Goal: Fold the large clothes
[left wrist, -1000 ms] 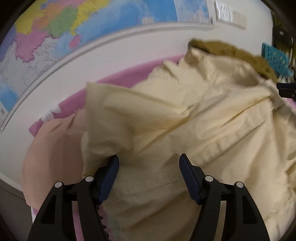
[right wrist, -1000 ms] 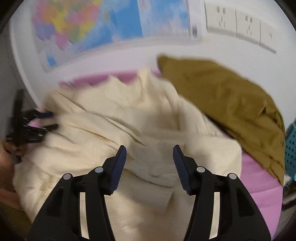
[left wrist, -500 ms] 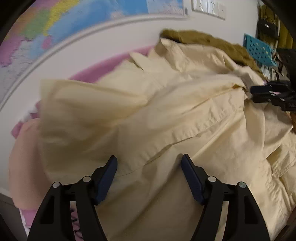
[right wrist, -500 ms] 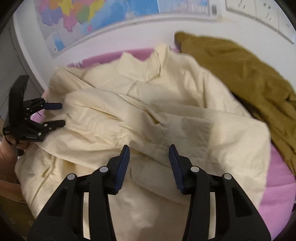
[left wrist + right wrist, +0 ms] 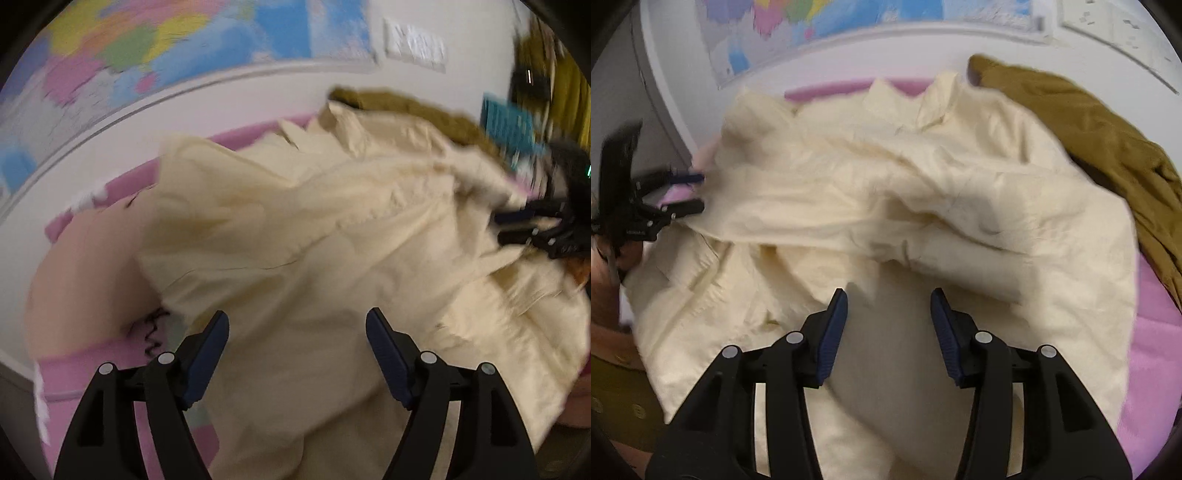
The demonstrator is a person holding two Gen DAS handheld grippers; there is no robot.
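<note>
A white wall w/ a colourful map (image 5: 827, 26) and wall sockets (image 5: 413, 46) is seen behind a pink cover (image 5: 1152, 332) on which the clothes are laid. The cream shirt (image 5: 886, 192) is spread crumpled across the middle of the pink cover, collar twd the wall. An olive garment (image 5: 1082, 129) is heaped just beside it on the right, partly under its edge. A peach cloth (image 5: 85, 266) is seen at the shirt's left side. The left gripper (image 5: 297, 343) is held wide apart above the shirt fabric, nothing gripped. The right gripper (image 5: 889, 317) is likewise spread, jaws apart over the shirt, nothing pinched. Both views are motion-blurred.
</note>
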